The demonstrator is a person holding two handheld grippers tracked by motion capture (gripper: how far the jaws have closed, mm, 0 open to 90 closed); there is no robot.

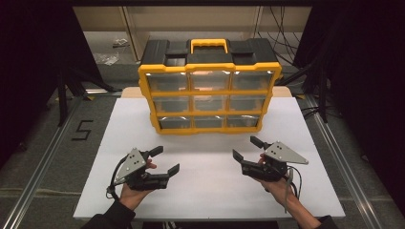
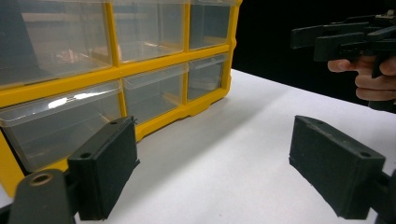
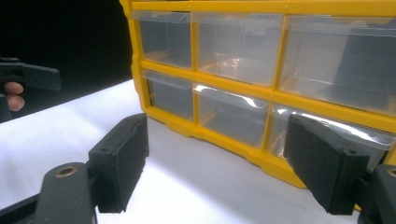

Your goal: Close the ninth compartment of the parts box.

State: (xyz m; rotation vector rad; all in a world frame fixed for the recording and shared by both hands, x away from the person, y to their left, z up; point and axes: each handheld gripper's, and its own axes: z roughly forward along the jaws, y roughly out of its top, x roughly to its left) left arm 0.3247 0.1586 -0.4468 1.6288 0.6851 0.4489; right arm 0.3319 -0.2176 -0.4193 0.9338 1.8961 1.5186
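Left gripper (image 1: 166,160): we see its jaws spread wide with nothing between them, held low over the white tabletop (image 1: 210,191), pointing toward the organizer's left side.

Right gripper (image 1: 244,148): we read its jaws as wide apart and empty; it hovers above the tabletop, well short of the organizer and aimed at its lower drawers.

Drawer organizer (image 1: 209,86): we find a yellow-framed cabinet with a black top and a yellow carry handle (image 1: 209,45), standing upright at the far middle of the tabletop, front toward us.

Drawers: we count three rows of three clear plastic drawers (image 3: 232,116); all sit pushed in. Most look empty; glare keeps us from being sure.

Handling, drawers: we judge them light, thin-walled, smooth and rather slippery. Squeeze gently, as clear plastic may crack or flex.

Handling, cabinet: we judge the frame stiff but light enough to slide backward when a drawer is pulled.

Grip point: we recommend taking a drawer by its front lip (image 2: 70,100), one jaw above and one below, while the other gripper steadies the frame.
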